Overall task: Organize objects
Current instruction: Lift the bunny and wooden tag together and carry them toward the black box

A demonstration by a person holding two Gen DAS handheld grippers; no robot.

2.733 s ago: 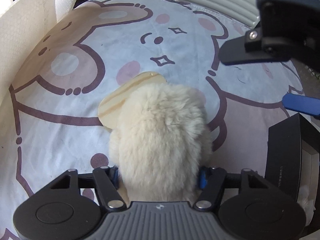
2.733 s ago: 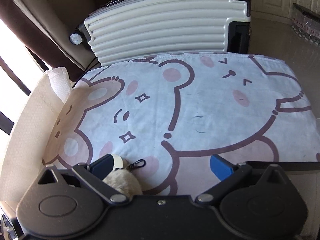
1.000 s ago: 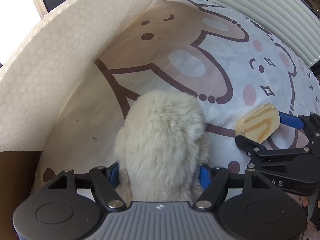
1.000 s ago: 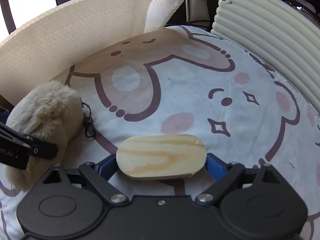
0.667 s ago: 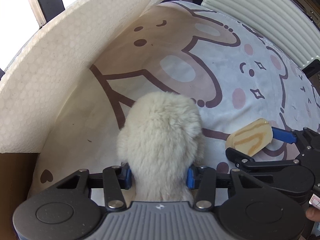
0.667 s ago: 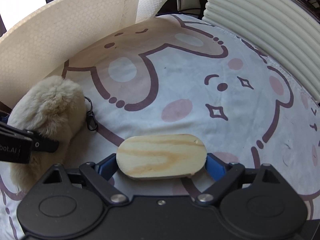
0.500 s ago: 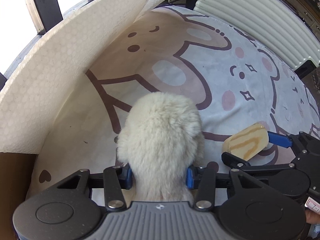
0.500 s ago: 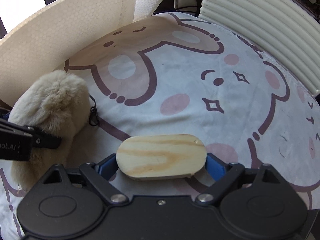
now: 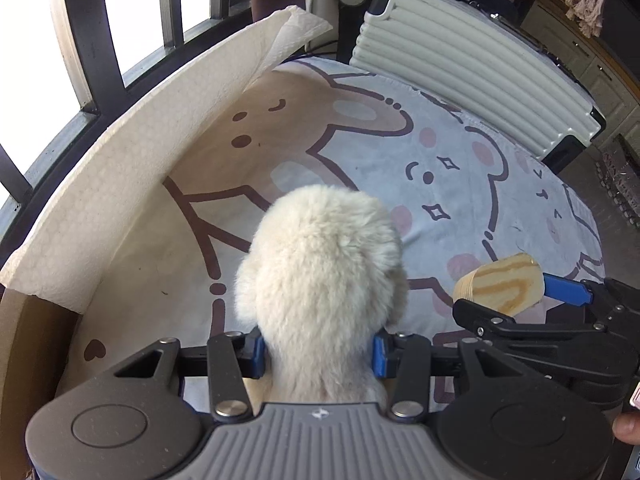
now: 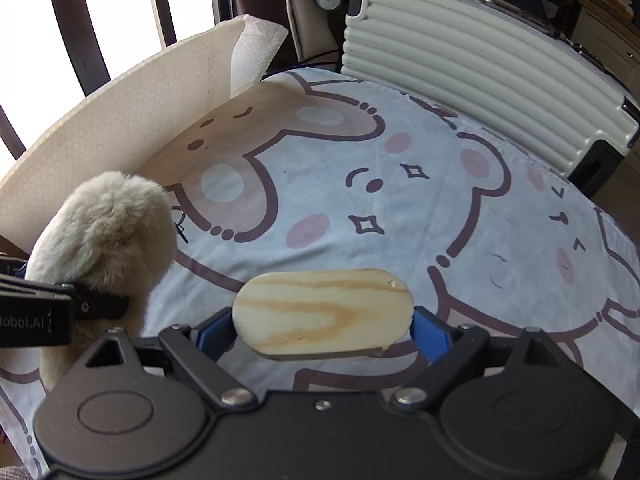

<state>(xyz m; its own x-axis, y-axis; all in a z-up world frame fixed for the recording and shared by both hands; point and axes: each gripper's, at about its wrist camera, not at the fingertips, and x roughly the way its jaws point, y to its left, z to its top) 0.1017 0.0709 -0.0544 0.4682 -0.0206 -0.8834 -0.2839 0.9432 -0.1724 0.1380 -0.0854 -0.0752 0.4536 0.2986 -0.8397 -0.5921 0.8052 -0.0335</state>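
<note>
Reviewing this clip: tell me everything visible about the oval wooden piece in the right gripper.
The flat oval piece of pale wood has darker tan grain streaks, rounded ends, a thin edge and a small nick near its upper right. The right gripper clamps it end to end between blue fingers, broad face up, above the cartoon-bear printed cloth; it seems to touch only the pads.

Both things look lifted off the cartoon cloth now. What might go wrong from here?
The left tool pinches only the lower part of the fluffy toy, so soft fur might slip out. The right tool holds the wooden oval by its rounded ends; it might twist loose. The tools sit close together and might bump.
</note>
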